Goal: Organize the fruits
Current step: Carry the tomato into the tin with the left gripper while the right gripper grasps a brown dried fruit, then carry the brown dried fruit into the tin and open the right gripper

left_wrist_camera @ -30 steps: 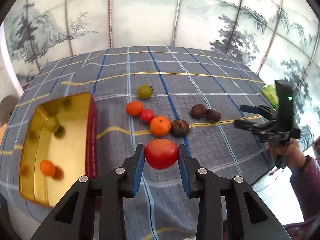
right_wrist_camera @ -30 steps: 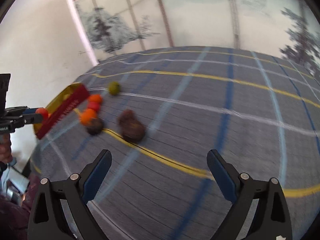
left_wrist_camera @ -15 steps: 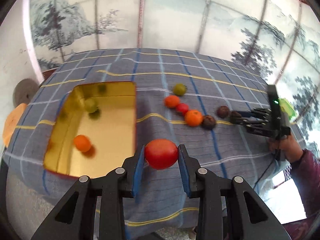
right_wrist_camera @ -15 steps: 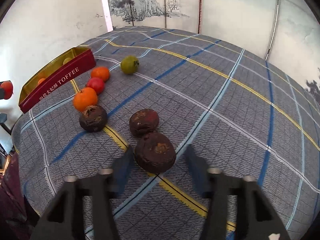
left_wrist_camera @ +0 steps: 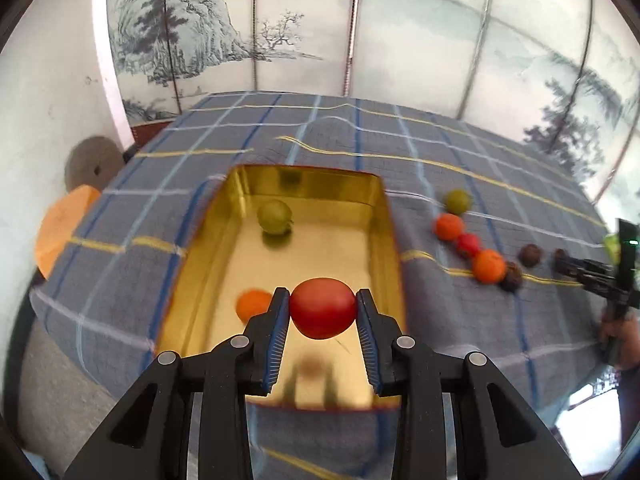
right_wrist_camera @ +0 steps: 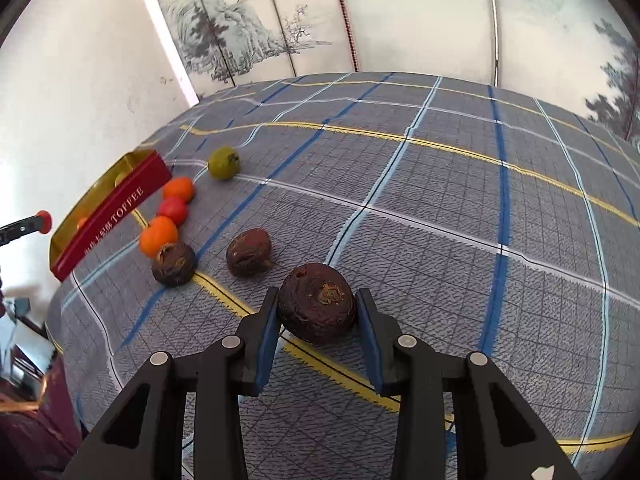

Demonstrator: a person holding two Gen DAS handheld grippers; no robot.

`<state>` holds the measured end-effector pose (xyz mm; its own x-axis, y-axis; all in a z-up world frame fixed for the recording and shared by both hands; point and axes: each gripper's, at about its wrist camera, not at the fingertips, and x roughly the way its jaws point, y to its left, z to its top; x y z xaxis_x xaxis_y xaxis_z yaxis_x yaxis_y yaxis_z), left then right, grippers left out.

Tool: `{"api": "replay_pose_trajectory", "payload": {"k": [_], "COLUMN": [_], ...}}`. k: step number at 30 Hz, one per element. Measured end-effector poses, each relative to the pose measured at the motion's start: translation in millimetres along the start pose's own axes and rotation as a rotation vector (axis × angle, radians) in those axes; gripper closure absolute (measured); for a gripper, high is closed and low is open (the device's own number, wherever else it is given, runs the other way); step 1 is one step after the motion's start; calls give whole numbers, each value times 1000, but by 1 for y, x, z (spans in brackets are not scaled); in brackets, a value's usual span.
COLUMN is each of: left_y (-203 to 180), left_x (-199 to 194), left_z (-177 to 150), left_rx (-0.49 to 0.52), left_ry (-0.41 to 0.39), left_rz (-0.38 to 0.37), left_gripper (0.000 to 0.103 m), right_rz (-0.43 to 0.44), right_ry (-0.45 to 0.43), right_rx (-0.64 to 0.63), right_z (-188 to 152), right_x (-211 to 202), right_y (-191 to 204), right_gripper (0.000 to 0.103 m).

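left gripper (left_wrist_camera: 323, 312) squeezes red tomato (left_wrist_camera: 322, 307) above gold tin (left_wrist_camera: 390, 240) | right gripper (right_wrist_camera: 317, 312) clamps brown fruit (right_wrist_camera: 316, 307) on cloth (right_wrist_camera: 440, 208), away from tin

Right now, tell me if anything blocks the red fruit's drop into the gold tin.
Nothing visible does. The left gripper holds the red fruit over the open tin; the orange fruit lies beside.

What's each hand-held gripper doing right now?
Left hand-held gripper: shut on the tomato, over the tin.
Right hand-held gripper: shut on the brown fruit, on the cloth.
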<state>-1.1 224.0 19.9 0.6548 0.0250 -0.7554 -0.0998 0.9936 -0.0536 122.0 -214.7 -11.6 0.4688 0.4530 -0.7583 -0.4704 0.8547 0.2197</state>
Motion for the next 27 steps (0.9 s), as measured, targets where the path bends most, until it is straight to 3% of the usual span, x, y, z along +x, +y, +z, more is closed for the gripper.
{"api": "replay_pose_trajectory", "payload": {"k": [5, 13, 17, 21, 25, 27], "left_y": [14, 23, 22, 18, 11, 7], "left_x": [36, 69, 74, 65, 51, 44], "left_z": [21, 36, 37, 33, 28, 28], "left_rx": [-16, 60, 94, 86, 115, 125], "left_ry": [23, 36, 44, 41, -14, -40], "left_rz": [46, 206, 234, 215, 263, 284], "left_gripper": [68, 68, 67, 67, 38, 36], "right_rz": [8, 7, 3, -2, -3, -3], "right_ry": [-18, 1, 5, 8, 12, 12], "right_rx": [25, 26, 29, 30, 33, 33], "right_z": [-1, 1, 1, 1, 2, 2], "right_x": [-5, 0, 2, 3, 4, 4], "right_y": [-6, -5, -5, -6, -6, -6], "right_gripper": [69, 69, 69, 69, 69, 69]}}
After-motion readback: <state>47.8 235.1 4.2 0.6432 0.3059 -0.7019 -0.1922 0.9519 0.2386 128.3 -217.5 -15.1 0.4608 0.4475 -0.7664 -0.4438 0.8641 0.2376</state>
